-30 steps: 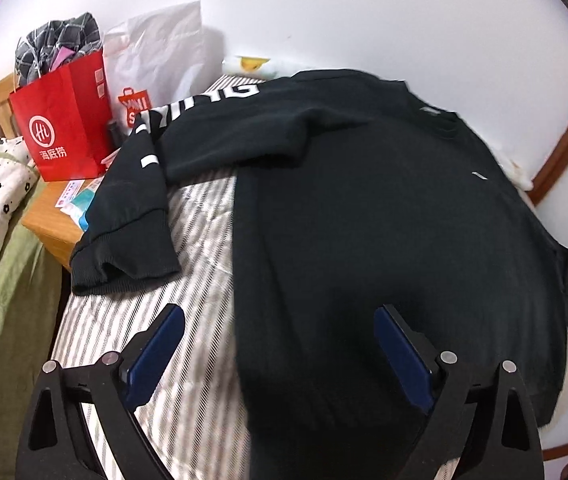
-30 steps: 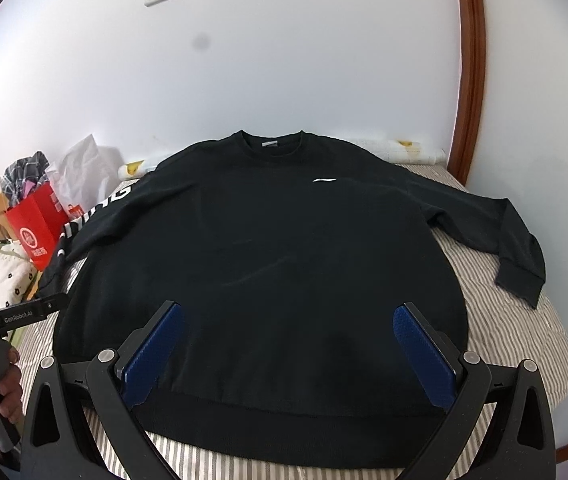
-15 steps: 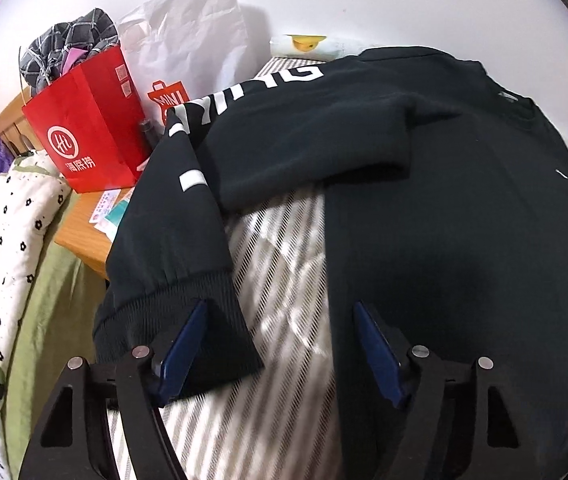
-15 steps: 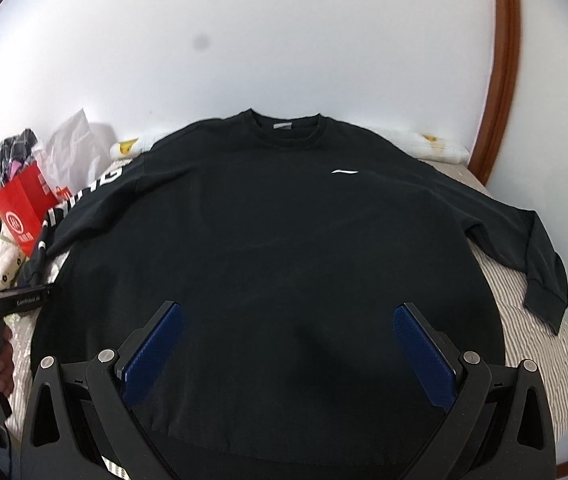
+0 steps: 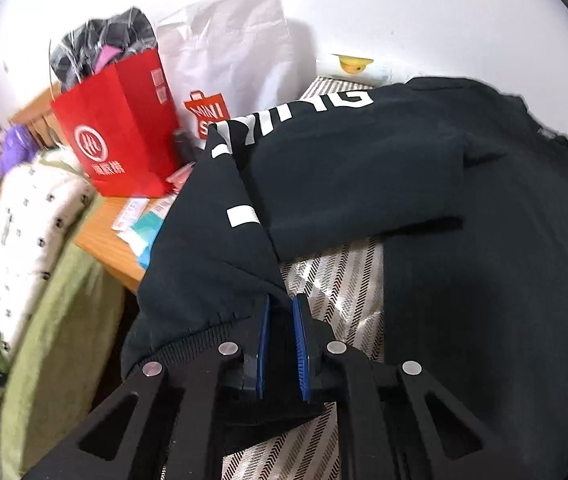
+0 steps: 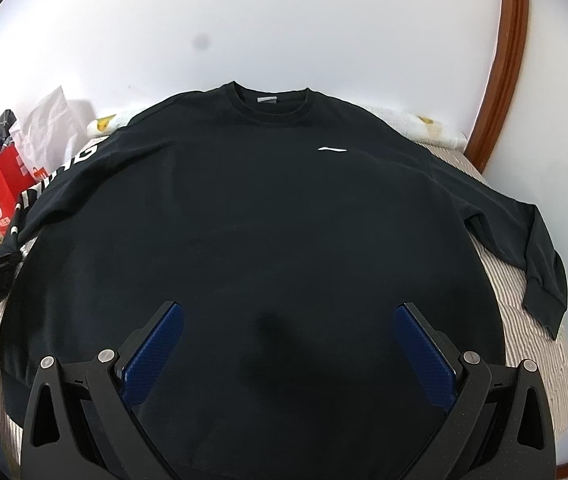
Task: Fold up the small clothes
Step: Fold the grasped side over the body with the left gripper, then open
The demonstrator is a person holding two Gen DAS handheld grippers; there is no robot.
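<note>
A black sweatshirt (image 6: pixel 251 208) lies face up and spread flat on a bed with a striped sheet (image 5: pixel 336 276), collar toward the wall. Its lettered sleeve (image 5: pixel 211 240) hangs over the bed's edge beside a red bag (image 5: pixel 119 136) and a white bag (image 5: pixel 227 52). The left tongs (image 5: pixel 281 320) are pinched narrow on that sleeve near its cuff. The right tongs (image 6: pixel 288 344) stand wide above the sweatshirt's lower front, holding nothing.
</note>
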